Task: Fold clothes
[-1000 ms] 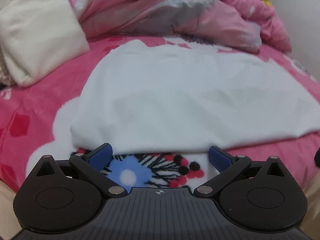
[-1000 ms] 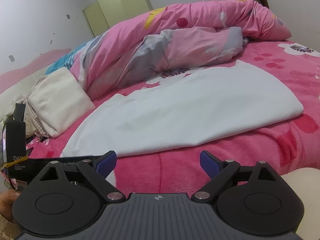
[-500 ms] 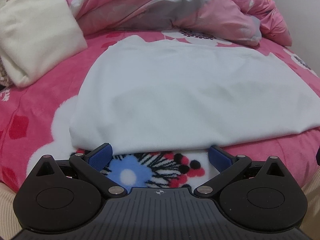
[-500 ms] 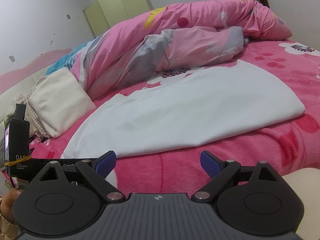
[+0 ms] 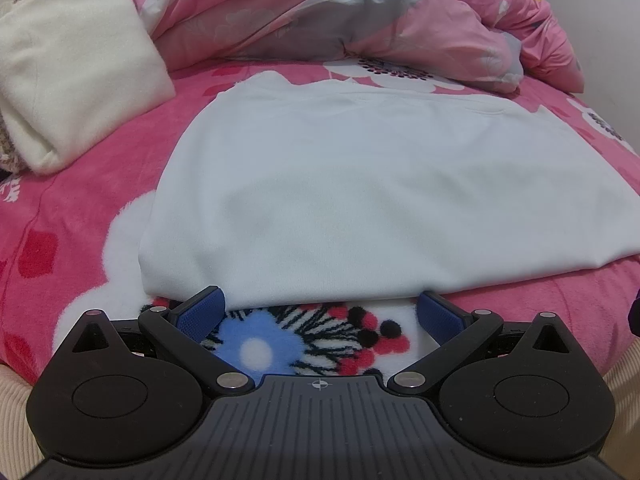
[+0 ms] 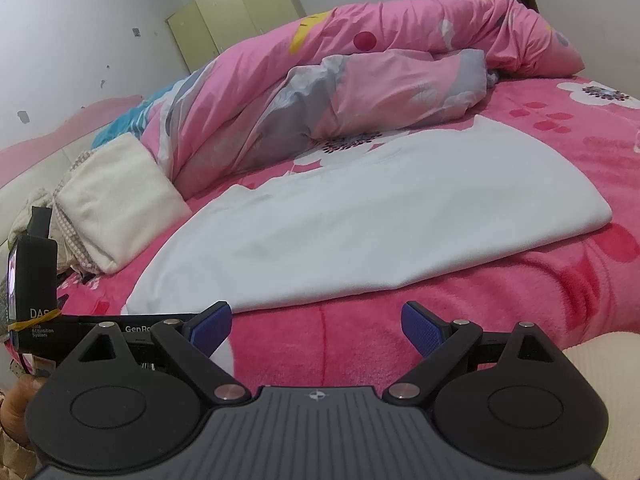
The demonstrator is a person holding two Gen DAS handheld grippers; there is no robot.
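The left gripper [image 5: 320, 312] is sitting at six o'clock in its own view, jaws spread wide apart and gripping nothing. Its blue pads [image 5: 202, 312] are lying just at the near folded edge of the white garment [image 5: 360, 200], over a blue, black and red flower print [image 5: 280, 340] on the pink fleece blanket [image 5: 80, 208]; whether the pads are actually touching the cloth cannot be told. The garment is lying flat and folded on the blanket, spreading from the gripper toward twelve o'clock and out to three o'clock.

The right gripper [image 6: 316, 326] is likewise sitting at six o'clock in its view, jaws wide apart and empty, hovering over bare pink blanket [image 6: 520, 292] a little short of the garment's [image 6: 380, 224] near edge. At nine o'clock in this view, the left gripper's black body [image 6: 34, 292] is showing, with a yellow band around it.

Farther off, a folded cream cloth [image 5: 68, 64] is resting at ten o'clock in the left view, well apart from the white garment, on top of a patterned bundle. Beyond the garment, at twelve o'clock, a crumpled pink and grey duvet [image 5: 360, 20] is heaping up across the bed. In the right view, a pale green wardrobe [image 6: 236, 20] is standing against the white wall [image 6: 80, 40] at eleven o'clock.
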